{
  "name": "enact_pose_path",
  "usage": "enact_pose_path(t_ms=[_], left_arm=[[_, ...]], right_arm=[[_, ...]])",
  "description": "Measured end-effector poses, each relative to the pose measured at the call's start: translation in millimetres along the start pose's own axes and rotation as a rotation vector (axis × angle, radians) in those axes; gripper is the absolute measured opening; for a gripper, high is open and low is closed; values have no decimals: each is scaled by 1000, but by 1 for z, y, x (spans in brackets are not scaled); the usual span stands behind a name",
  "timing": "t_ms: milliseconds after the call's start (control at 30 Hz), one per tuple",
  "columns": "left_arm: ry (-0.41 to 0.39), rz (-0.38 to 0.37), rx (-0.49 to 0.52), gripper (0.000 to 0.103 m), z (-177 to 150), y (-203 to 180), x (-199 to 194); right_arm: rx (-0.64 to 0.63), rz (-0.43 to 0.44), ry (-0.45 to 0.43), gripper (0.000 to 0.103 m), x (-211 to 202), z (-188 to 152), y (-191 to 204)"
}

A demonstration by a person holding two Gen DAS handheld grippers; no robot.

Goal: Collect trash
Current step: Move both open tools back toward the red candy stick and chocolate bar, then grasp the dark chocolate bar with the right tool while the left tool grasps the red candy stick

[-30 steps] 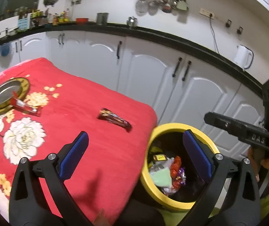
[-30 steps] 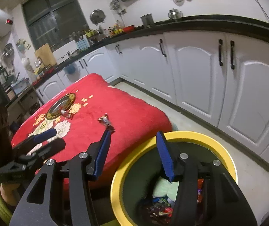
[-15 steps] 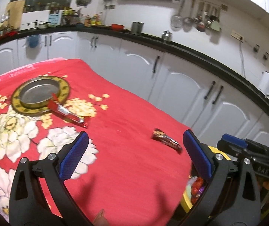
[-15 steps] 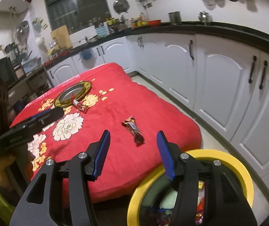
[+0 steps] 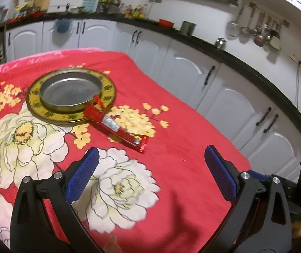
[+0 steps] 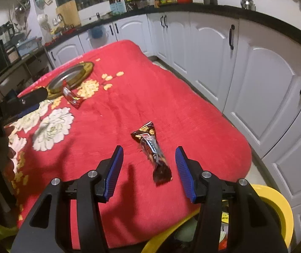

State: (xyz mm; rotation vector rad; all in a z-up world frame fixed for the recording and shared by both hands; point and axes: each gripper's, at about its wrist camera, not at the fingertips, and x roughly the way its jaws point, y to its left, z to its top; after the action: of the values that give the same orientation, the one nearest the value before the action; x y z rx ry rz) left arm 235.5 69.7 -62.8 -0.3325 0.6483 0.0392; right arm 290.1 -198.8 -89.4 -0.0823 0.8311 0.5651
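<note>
A red wrapper [image 5: 116, 126] lies on the red flowered tablecloth, one end against the gold-rimmed metal plate [image 5: 70, 97]. My left gripper [image 5: 150, 172] is open and empty, just short of that wrapper. A dark brown snack wrapper [image 6: 153, 149] lies near the table's end. My right gripper [image 6: 148, 168] is open and empty, its jaws on either side of the brown wrapper's near end, above the cloth. The yellow trash bin [image 6: 277, 210] stands below the table's end, under the right gripper. The red wrapper also shows in the right wrist view [image 6: 72, 98].
White kitchen cabinets [image 6: 255, 80] with a black counter run along the far side and right of the table. The left gripper [image 6: 23, 101] shows at the left of the right wrist view. The table's edge drops off beside the bin.
Both grippers swung away from the bin and over the table. The left one now faces the red wrapper, the right one now brackets the brown wrapper. Both stayed open.
</note>
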Motion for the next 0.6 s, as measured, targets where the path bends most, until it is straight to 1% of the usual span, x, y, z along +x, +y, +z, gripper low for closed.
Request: enact_pose_path(t_ms=[100,167,233,267,300,333,367,433,467,500,533,567,600], left_arm=[[9,17,-37,92,6,8,11],[17,28,-63,92,11,13,20],[23,46,-83,92,14,16,28],[24,51,-99,91,16,19,32],[29,59,-111,87,17,21,36],[39,71,-127,83,19,24,41],[50,79,-142,81,20,27,47],[66,93,-169,69,22,32,54],[77,103,-189,67,23,35,59],[83,106,-198,60,23,38,62],[91,113,-207,51,24,40,66],[98,127,-209,44,25,41,69],[105,134,-210,28,25,42,72]], right_arm=[[-12,-4,23,49,12,2,0],[-14,-7,39,46,19,0,1],[-20,-12,45,33,23,-2,4],[-26,-15,43,29,23,-3,6],[-32,-11,42,20,22,-6,9],[-35,-5,41,17,22,-7,11],[-36,2,40,17,21,-9,14],[-45,36,43,16,17,-14,21],[-53,51,42,16,14,-17,26],[-69,65,41,16,11,-21,32],[-77,72,41,16,9,-23,35],[-82,80,40,16,6,-26,39],[-84,94,40,16,2,-29,42]])
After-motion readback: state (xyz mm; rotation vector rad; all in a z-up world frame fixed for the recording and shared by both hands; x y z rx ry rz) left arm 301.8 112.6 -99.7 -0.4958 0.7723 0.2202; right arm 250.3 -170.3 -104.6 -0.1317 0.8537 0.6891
